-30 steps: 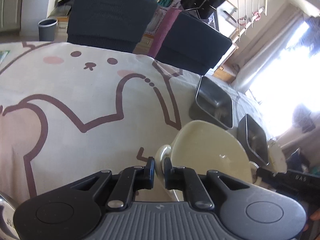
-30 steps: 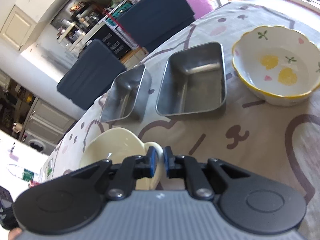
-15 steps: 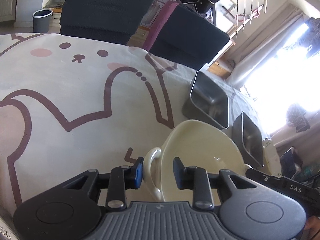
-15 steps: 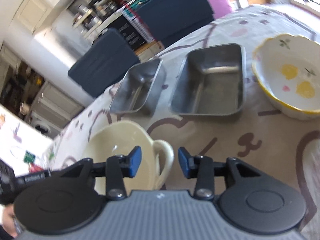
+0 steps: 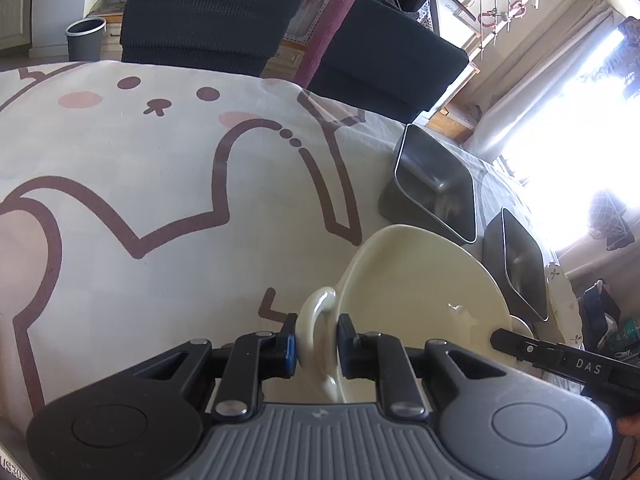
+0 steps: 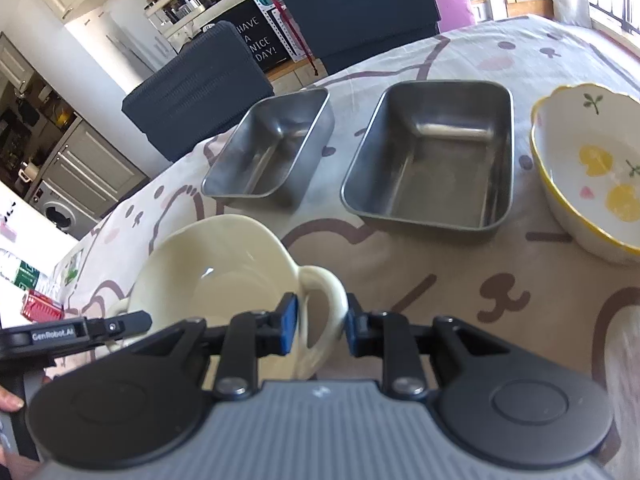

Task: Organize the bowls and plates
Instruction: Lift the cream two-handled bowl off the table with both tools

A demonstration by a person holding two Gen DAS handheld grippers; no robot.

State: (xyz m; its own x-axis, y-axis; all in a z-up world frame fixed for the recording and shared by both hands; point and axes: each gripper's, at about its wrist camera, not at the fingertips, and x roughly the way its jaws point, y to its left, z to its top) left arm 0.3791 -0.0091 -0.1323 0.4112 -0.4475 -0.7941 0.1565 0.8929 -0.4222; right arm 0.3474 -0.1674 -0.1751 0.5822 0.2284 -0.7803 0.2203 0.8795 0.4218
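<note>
The cream two-handled bowl (image 6: 212, 264) sits on the bunny-print tablecloth (image 5: 120, 184), near two steel pans. Left gripper (image 5: 316, 344) and right gripper (image 6: 318, 326), jaws just closing, each clench a loop handle. Uneven lifting could tilt this glossy, smooth glazed bowl or let a handle slip.

Cartoon-print tablecloth (image 5: 160, 184) over table; two dark chairs (image 5: 208, 12) behind; grey bin (image 5: 85, 38) on floor; bright curtained window (image 5: 560, 128) right; kitchen cabinets (image 6: 80, 176) beyond.
</note>
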